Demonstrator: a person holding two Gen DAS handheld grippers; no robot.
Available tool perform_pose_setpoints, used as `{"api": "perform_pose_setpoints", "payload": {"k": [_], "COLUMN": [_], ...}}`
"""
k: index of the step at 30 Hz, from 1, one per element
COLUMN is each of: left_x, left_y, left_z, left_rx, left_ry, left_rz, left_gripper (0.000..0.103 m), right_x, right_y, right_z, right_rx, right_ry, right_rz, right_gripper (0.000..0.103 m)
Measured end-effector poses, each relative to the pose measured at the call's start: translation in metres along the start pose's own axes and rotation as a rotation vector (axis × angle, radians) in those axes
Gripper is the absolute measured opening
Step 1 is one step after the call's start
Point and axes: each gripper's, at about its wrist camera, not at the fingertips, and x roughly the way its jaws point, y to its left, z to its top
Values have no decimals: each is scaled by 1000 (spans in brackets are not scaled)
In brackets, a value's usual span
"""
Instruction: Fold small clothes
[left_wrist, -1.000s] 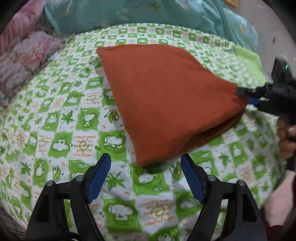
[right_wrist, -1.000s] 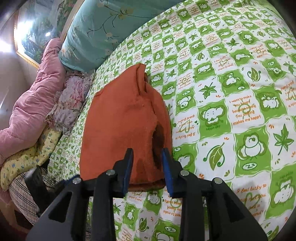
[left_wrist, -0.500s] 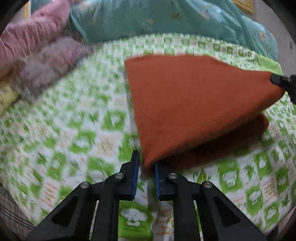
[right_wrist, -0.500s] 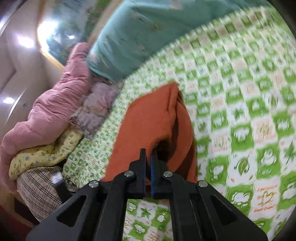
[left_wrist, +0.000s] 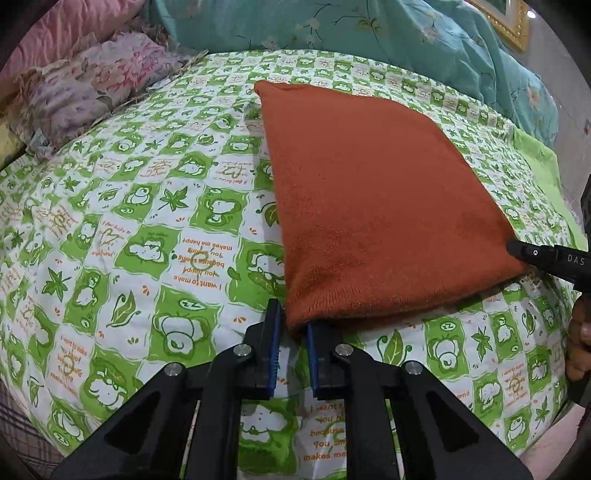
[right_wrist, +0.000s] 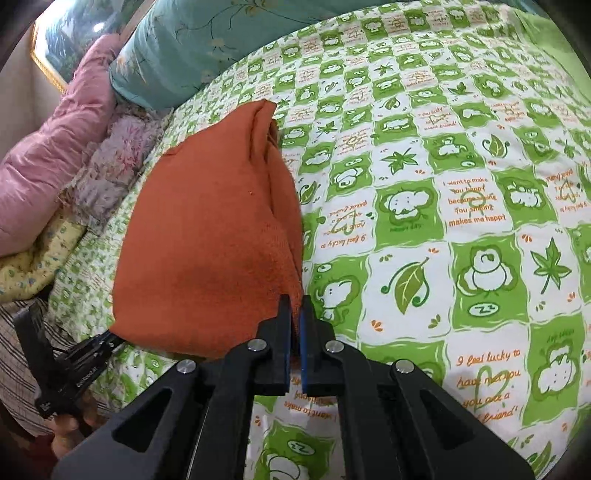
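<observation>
Bed: green-checked sheet (left_wrist: 155, 221), teal quilt (left_wrist: 332, 29), pink bedding (right_wrist: 48, 166).
Jaws: left gripper (left_wrist: 293, 334) and right gripper (right_wrist: 295, 314) each pinching an orange cloth (left_wrist: 369, 203) corner.
Hidden: cloth's underside.

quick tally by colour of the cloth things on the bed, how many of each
orange folded cloth: 1
green patterned bedsheet: 1
teal floral quilt: 1
pink quilt: 1
purple floral bedding: 1
total: 5

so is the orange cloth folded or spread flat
Folded: the orange cloth shows doubled layers along its right edge, and each gripper pinches a near corner on the green bedsheet.
</observation>
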Motion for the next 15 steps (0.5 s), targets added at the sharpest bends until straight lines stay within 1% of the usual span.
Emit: {"api": "perform_pose_setpoints", "payload": {"k": [4,6,8,10,13,15], "left_x": [0,-4,-12,-25,-46,-51], "left_y": [-1,-1,1,5,10,10], "left_z": [0,-1,-3,-5,0,9], "left_rx": [14,20,42,56,63,61], "left_ry": [2,15,19,12,-16,-32], "left_rz": [-6,-36,-59,-106,-185,-219], "left_gripper": [13,12,12,12,12,12], "right_x": [2,3,-3,-12,-31,-40], "right_y": [1,2,-2,-8,-11,-9], "right_z": [0,1,2,2,4,11], "right_rx": [-3,-7,17,55,70,73], "right_ry": [-2,6,1,-7,-56,-83], "right_rz": [-17,-5,12,36,24,38], "right_gripper": [4,5,9,21,22,22]}}
